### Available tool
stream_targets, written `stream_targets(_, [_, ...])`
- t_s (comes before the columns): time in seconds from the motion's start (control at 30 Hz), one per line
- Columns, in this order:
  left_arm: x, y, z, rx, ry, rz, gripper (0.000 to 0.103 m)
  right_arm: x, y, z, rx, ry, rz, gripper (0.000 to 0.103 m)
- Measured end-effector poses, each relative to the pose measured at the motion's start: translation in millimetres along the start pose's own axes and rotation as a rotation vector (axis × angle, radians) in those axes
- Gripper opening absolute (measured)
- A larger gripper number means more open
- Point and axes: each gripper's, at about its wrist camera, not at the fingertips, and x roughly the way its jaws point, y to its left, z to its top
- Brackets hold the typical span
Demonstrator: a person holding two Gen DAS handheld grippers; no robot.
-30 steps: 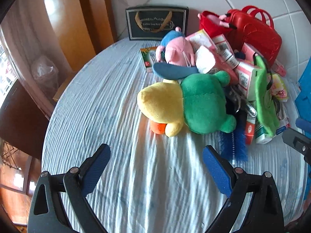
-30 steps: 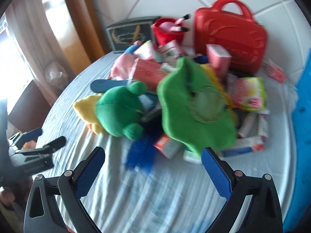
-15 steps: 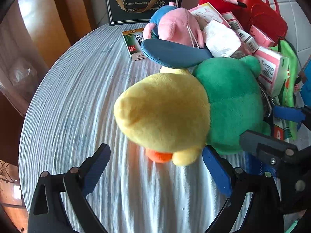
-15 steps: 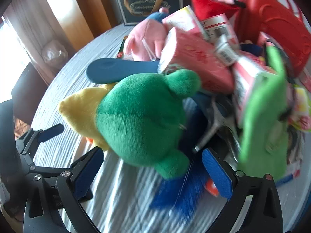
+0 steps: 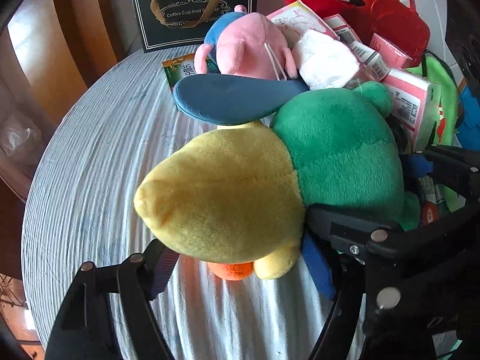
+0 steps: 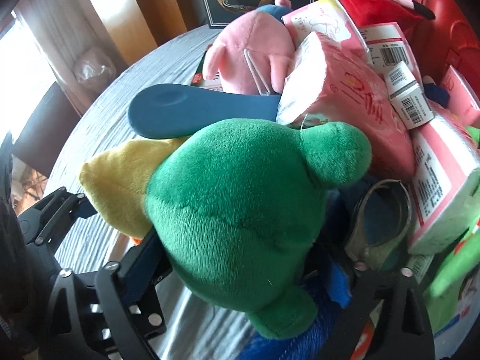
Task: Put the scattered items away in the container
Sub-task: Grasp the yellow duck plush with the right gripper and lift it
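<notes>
status: early stage. nothing confirmed stowed yet.

1. items. pile sits on the desk point(image 5: 90, 180), upper right half of both views: pink plush point(image 5: 249, 45), blue insole point(image 5: 231, 99), pink packs point(image 6: 339, 90), barcode boxes point(image 6: 405, 96), green cloth point(image 5: 441, 84), blue brush point(image 6: 282, 342) at bottom centre of right view. all loose, heaped, touching each other.

2. container. red case point(image 5: 387, 21) at upper right, behind the pile; appears closed, can't tell for sure. black gift bag point(image 5: 195, 9) stands at top centre. which one is the target: can't tell.

3. current item. duck plush point(image 5: 270, 174), yellow head and green body, lies frame centre in both views, front edge of the pile, on the desk.

4. tools. left tool point(image 5: 240, 270) straddles the yellow head; jaws have just been closing, head between them, pads at the plush sides but firm squeeze not evident. right tool point(image 6: 240, 270) straddles the green body; jaws likewise just closing, body between them, full pinch not evident. the two tools are crowded together, nearly touching, at lower right of left view.

5. remaining (est.): secure the duck, lift, open/reach container, deposit; repeat for every other item. near all work left.
</notes>
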Motion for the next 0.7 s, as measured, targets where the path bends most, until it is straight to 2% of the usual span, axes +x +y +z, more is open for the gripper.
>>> stream_targets(0.3, [-71.4, -15.3, -3.9, 0.019, -0.109, 0.025, 0.073, -63.2, 2.8, -20.2, 0.009, -0.103, 0.040, 0.084])
stream_targets(0.4, [-106.5, -29.9, -11.0, 0.037, -0.175, 0.057, 0.073, -95.0, 6.2, -33.6, -0.001, -0.152, 0.059, 0.080])
stream_targets(0.5, [-130.3, -47.7, -17.0, 0.037, -0.195, 0.071, 0.072, -124.6, 6.2, -48.7, -0.002, -0.192, 0.072, 0.077])
stream_targets(0.63, [-147.5, -71.1, -31.0, 0.029, -0.196, 0.090, 0.064, -149.7, 3.3, -67.0, -0.006, -0.208, 0.084, 0.072])
stream_targets(0.7, [-156.8, -82.5, -35.3, 0.042, -0.207, 0.090, 0.052, -165.9, 1.0, -80.5, -0.017, -0.223, 0.111, 0.062])
